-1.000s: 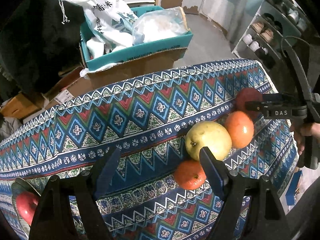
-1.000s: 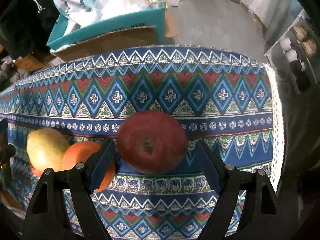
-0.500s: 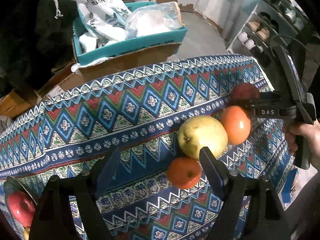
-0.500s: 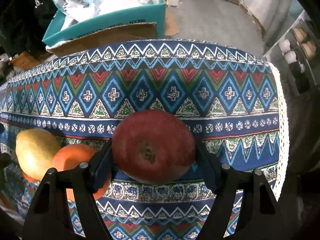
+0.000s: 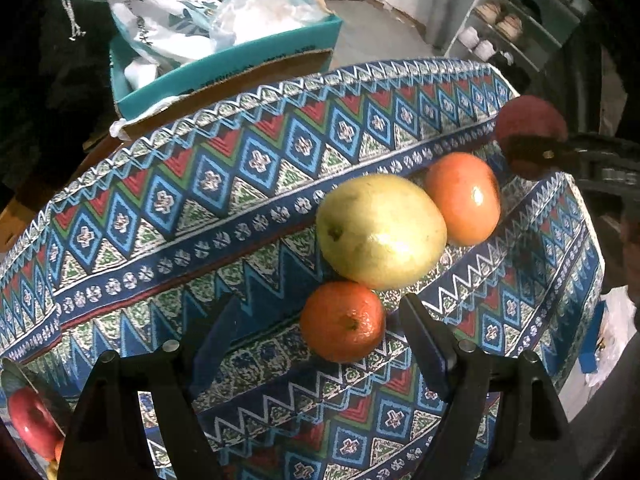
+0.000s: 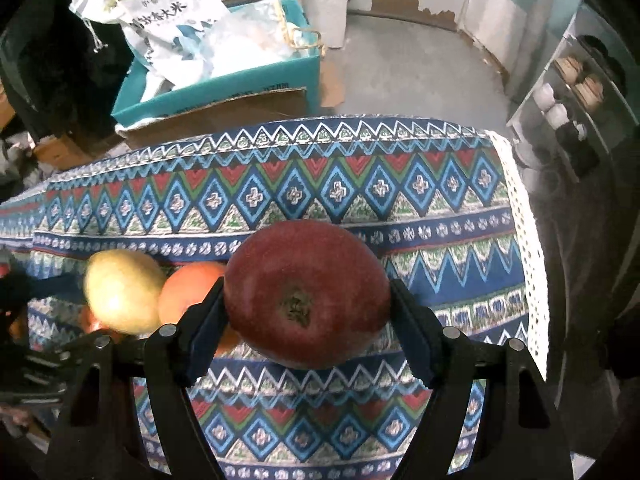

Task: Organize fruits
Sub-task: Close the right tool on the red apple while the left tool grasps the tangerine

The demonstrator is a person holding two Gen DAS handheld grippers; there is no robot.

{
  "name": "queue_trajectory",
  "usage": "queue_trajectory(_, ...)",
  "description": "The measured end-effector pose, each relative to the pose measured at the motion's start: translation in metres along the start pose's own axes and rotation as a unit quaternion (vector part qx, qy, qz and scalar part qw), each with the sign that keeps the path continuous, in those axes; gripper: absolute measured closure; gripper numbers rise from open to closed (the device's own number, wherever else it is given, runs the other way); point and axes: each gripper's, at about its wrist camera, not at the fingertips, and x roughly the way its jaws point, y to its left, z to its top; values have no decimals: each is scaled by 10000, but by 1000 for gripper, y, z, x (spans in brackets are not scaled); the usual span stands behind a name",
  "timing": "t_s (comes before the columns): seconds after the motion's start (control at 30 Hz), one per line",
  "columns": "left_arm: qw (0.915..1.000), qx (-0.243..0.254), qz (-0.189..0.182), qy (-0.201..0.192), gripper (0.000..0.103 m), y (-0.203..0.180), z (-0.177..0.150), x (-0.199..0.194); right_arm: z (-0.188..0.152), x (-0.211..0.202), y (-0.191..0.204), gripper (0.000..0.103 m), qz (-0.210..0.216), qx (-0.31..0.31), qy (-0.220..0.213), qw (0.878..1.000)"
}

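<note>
My right gripper (image 6: 308,312) is shut on a dark red apple (image 6: 306,294) and holds it above the patterned tablecloth (image 6: 340,192); it also shows in the left wrist view (image 5: 528,120). A yellow-green pear (image 5: 380,230), a large orange (image 5: 464,198) and a small mandarin (image 5: 344,320) lie together on the cloth. My left gripper (image 5: 316,328) is open, its fingers either side of the mandarin, not touching it. A plate (image 5: 16,376) with a red apple (image 5: 30,420) is at the lower left edge.
A teal cardboard box (image 5: 240,64) full of bags stands beyond the table's far edge. A shelf with jars (image 6: 572,92) is at the right. The table's right edge (image 6: 532,260) has white lace trim.
My right gripper has closed on the red apple and lifted it off the cloth. My left gripper has moved closer to the mandarin and the pear.
</note>
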Motion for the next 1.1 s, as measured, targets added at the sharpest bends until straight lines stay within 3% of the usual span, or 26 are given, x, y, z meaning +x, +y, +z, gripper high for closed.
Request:
queue_trajectory(0.23,9999,45,83,108,21,-4,-2,15,-19,-14,0,26,167,138,-15,9998)
queue_trajectory(0.37,9998,86,90,168,39,-5,-3,19,-23,-16,2,26,197,123,-22,9997)
queue_trajectory(0.43,9997,98,-133,152,56,-7,-4,17,-24,-18,3,26,209,123,-28,9997)
queue_trajectory(0.57,9996,234,100,76,57,-11,-7,12,-25,-21,6,26,236,110,-54,9996)
queue_trajectory(1.1,9983,1,320,-479,58,-2,-22,-50,-24,-55,37,26,356,-179,-487,9980)
